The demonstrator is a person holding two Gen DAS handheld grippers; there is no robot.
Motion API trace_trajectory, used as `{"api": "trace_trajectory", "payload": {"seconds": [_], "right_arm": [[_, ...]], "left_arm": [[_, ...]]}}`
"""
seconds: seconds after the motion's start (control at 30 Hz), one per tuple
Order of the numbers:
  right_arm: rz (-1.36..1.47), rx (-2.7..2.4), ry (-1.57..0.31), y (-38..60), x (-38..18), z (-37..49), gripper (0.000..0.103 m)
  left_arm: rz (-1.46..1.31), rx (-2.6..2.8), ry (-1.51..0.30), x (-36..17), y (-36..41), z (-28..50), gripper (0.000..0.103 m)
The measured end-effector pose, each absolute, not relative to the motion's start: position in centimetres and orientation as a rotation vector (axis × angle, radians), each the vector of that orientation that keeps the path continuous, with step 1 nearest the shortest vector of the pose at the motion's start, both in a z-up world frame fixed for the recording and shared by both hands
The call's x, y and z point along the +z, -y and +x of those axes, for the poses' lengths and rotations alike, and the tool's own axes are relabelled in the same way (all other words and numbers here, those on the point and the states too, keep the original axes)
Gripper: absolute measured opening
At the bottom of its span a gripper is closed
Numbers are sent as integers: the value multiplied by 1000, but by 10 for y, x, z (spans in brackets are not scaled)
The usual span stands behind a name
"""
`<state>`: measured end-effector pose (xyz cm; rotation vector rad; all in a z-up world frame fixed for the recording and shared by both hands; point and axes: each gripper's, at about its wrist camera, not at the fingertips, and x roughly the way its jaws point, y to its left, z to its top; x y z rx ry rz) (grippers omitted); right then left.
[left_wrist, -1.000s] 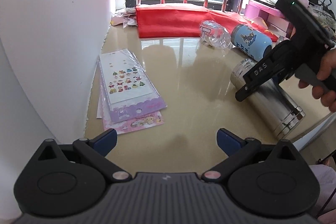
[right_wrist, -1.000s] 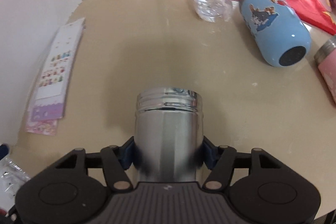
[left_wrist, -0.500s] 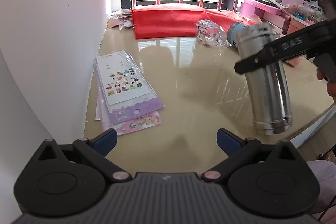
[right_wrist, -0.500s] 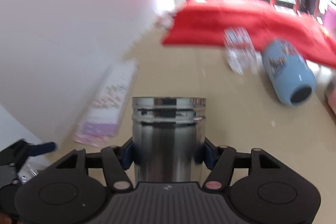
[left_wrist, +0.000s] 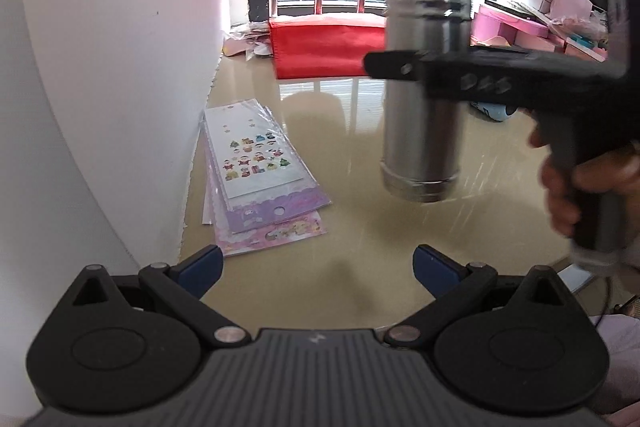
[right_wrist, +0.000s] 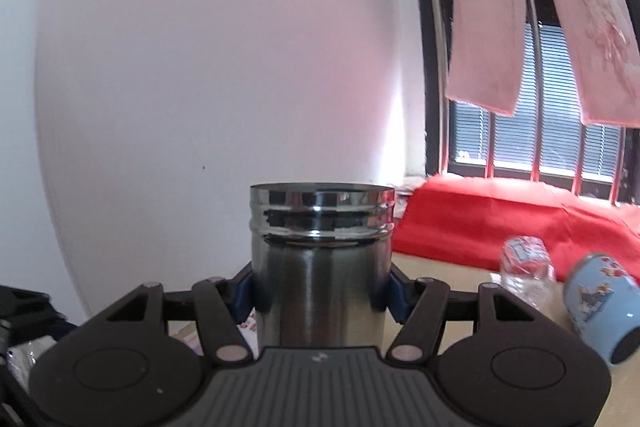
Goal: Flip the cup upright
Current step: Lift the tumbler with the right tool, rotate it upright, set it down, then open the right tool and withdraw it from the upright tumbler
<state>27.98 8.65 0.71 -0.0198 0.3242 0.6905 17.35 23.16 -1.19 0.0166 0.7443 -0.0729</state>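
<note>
A tall stainless steel cup (left_wrist: 422,123) is held about vertical in the air above the beige table (left_wrist: 352,227). Its grooved end points down in the left wrist view, a little above the tabletop. My right gripper (right_wrist: 320,293) is shut on the steel cup (right_wrist: 320,267) around its middle; its black finger (left_wrist: 404,67) crosses the cup. My left gripper (left_wrist: 316,261) is open and empty, low over the table's near edge, left of the cup.
Sticker sheets (left_wrist: 256,183) lie by the white wall (left_wrist: 112,87) on the left. A red cloth (left_wrist: 328,47) lies at the back under the window. A clear plastic bottle (right_wrist: 526,267) and a blue cartoon cup (right_wrist: 608,307) lie on their sides. Pink boxes (left_wrist: 532,27) are back right.
My right gripper has lifted the steel cup off the table and swung it from lying on its side to about vertical. My left gripper has stayed still.
</note>
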Motion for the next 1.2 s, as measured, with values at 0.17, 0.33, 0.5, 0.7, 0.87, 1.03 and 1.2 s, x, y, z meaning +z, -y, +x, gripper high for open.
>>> {"api": "trace_trajectory", "payload": {"seconds": [0.17, 0.33, 0.5, 0.7, 0.87, 1.03, 1.2], "right_arm": [[-37, 691, -278, -94, -4, 284, 62], [-56, 707, -238, -92, -16, 272, 62], [-68, 707, -188, -89, -38, 264, 62], [-61, 716, -175, -82, -42, 256, 68], [-28, 728, -156, -75, -33, 252, 99], [-3, 676, -91, -50, -3, 224, 103], [-5, 611, -53, -15, 17, 193, 103]], "left_arm": [[18, -57, -748, -13, -234, 177, 103], [37, -65, -767, -17, -230, 183, 103], [50, -75, -794, -21, -228, 184, 103], [55, -66, -801, -22, -227, 183, 103], [64, -54, -787, -15, -225, 176, 103], [53, -47, -748, -5, -220, 163, 103], [24, -31, -654, 7, -204, 141, 103]]}}
